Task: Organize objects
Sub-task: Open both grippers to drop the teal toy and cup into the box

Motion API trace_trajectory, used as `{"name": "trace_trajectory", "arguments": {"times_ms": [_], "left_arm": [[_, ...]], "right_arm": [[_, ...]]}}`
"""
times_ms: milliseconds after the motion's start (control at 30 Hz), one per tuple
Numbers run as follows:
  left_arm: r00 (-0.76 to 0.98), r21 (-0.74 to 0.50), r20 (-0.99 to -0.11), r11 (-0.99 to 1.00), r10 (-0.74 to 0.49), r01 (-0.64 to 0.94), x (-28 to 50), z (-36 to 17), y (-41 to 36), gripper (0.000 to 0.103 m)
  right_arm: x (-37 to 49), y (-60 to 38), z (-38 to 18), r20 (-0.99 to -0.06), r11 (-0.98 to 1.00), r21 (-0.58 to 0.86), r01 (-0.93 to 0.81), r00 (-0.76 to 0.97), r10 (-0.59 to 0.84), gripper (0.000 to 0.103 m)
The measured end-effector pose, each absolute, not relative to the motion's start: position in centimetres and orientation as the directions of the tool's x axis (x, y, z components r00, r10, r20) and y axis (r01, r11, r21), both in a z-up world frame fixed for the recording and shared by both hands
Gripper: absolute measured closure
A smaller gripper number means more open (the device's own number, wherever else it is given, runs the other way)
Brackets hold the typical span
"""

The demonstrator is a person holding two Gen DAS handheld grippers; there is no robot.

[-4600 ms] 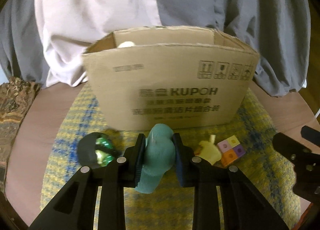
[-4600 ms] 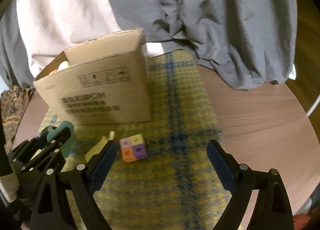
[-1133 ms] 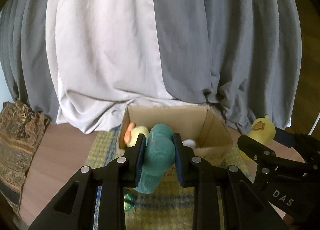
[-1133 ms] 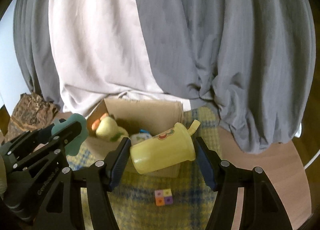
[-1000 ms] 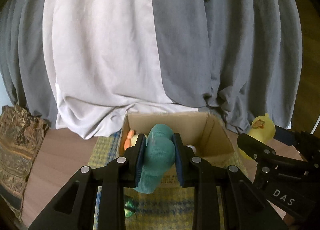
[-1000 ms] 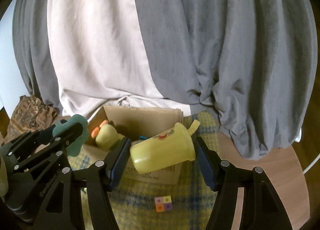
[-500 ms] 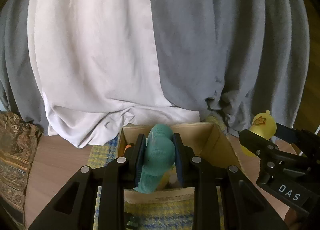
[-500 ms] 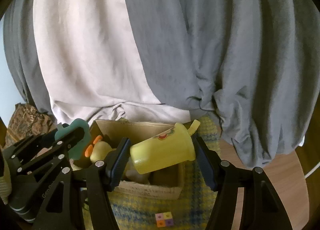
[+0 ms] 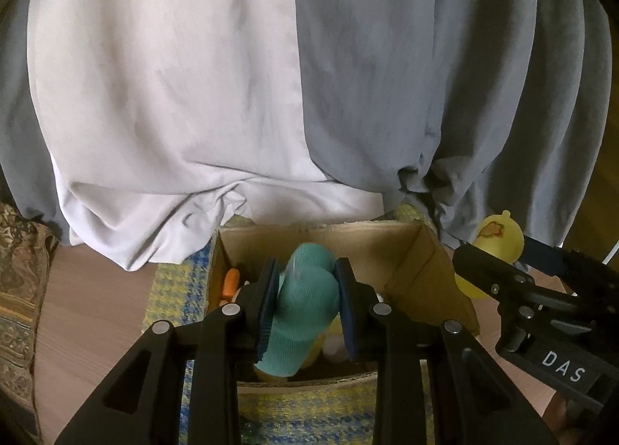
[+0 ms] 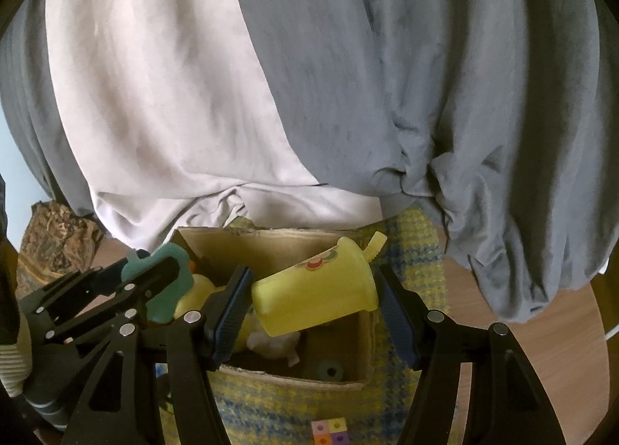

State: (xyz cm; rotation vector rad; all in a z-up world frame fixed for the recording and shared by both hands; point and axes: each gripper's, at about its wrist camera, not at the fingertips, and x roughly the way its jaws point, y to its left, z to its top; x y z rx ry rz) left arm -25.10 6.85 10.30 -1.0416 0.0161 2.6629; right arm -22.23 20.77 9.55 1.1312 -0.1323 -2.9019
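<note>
While over one box (image 10: 271,251), one teal sock (image 9: 301,313), one yellow cup (image 10: 317,294)

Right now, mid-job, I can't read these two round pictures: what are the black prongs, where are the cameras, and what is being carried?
Each picture comes from a fisheye camera on a hand-held two-finger gripper, looking along its fingers. The left gripper is shut on a teal toy; the right gripper is shut on a yellow cup, tilted on its side. Both hang over an open cardboard box with toys inside, standing on a yellow-blue mat on a wooden table. A colored cube lies on the mat.
</note>
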Motion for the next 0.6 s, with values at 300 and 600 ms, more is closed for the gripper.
{"name": "trace_trajectory", "arguments": {"times_ms": [300,600], "left_arm": [[-0.737,-0.042,-0.65,-0.977,0.187,-0.211,-24.5,10.4,6.5,0.031],[-0.763,0.015,-0.641,-0.993,0.082,-0.118,-23.5,10.0,5.8,0.011]], "right_arm": [[-22.2,21.6,9.5,-0.669,-0.992,0.12,-0.036,-0.741,-0.055,0.015],[-21.2,21.7,9.2,-0.671,-0.992,0.064,-0.108,-0.741,0.037,0.008]]}}
